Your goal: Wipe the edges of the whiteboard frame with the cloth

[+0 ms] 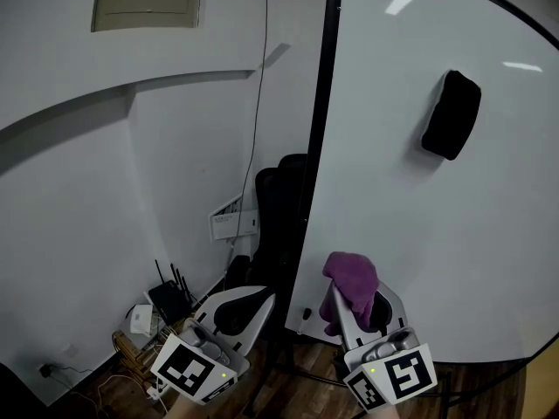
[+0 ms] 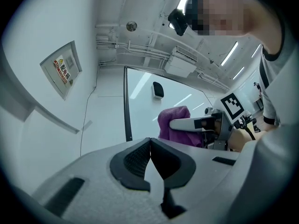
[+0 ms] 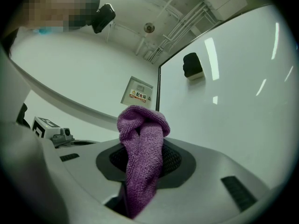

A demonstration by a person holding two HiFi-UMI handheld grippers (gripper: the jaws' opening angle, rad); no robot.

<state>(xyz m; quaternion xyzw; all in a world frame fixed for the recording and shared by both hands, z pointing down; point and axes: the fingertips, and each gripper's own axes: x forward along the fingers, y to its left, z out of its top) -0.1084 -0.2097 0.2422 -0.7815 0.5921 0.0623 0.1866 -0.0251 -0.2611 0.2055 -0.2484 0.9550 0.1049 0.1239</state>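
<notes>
- Cloth (image 1: 352,278), purple, head view: bunched at the tip of the right gripper (image 1: 356,308), low in front of the whiteboard (image 1: 419,216) and just right of its black frame edge (image 1: 319,147). Contact with the frame cannot be determined. The left gripper (image 1: 253,305) sits left of the frame, apart from the cloth.
- Left gripper view: jaws pressed together, nothing between them. The cloth shows beyond, on the right gripper.
- Right gripper view: jaws clamped on the cloth, which stands up between them, folded over at its top.
</notes>
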